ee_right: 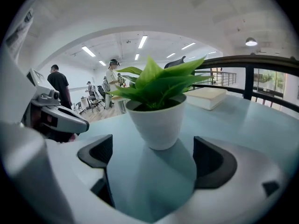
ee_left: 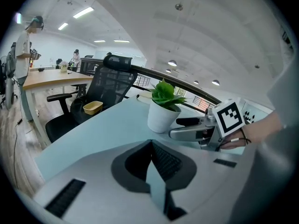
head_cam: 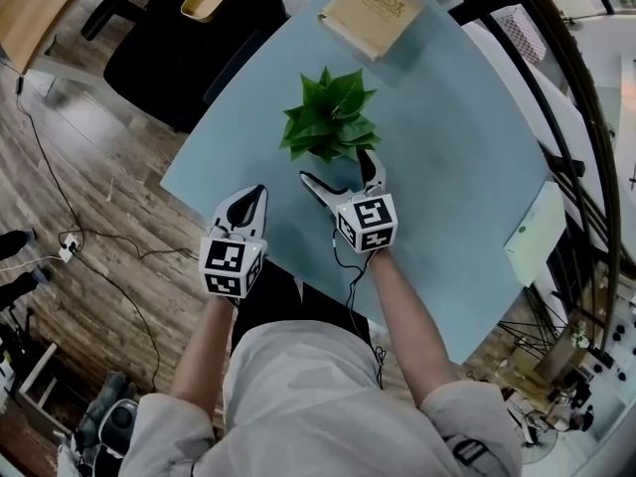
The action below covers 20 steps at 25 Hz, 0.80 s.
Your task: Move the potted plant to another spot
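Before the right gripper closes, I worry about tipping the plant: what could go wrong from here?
The right gripper is open, and the white pot stands just ahead of its pads; closing now may only nudge or tip it.
The pot narrows toward its base and looks smooth, so a low grip could slip.
The leaves spread wider than the pot and might get pinched.

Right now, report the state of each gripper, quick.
Left gripper: shut, jaws together, holding nothing.
Right gripper: open, jaws wide apart, the potted plant at the gap, not gripped.
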Each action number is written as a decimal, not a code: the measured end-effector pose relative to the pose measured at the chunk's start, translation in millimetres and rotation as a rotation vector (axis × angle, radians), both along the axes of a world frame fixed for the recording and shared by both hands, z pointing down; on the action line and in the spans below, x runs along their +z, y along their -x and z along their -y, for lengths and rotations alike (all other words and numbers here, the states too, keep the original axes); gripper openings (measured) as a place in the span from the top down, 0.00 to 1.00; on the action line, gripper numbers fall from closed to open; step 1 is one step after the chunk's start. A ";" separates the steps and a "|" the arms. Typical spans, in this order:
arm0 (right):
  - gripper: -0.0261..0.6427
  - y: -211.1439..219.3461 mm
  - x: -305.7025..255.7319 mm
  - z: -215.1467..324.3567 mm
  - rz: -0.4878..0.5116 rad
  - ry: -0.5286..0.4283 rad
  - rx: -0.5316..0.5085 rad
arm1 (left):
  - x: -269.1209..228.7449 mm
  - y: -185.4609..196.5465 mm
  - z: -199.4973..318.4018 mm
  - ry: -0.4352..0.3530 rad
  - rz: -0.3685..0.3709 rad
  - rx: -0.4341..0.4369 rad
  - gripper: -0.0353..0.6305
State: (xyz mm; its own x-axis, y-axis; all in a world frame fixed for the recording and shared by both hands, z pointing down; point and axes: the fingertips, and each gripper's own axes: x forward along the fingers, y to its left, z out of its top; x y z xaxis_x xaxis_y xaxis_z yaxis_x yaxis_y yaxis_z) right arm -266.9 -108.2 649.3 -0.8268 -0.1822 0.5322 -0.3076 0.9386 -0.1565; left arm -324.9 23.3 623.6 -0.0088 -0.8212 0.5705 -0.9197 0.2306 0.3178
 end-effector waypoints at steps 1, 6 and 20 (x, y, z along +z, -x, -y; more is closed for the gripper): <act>0.15 -6.2 1.2 -1.7 -0.008 0.004 0.006 | 0.8 -1.9 1.7 0.000 -0.003 0.008 0.93; 0.22 -37.7 1.6 -6.8 -0.035 0.007 0.047 | 2.2 -11.6 13.2 -0.003 -0.005 0.044 0.93; 0.95 -149.9 -9.3 -23.2 -0.116 -0.014 0.178 | -8.7 -100.7 33.3 -0.010 -0.023 0.105 0.93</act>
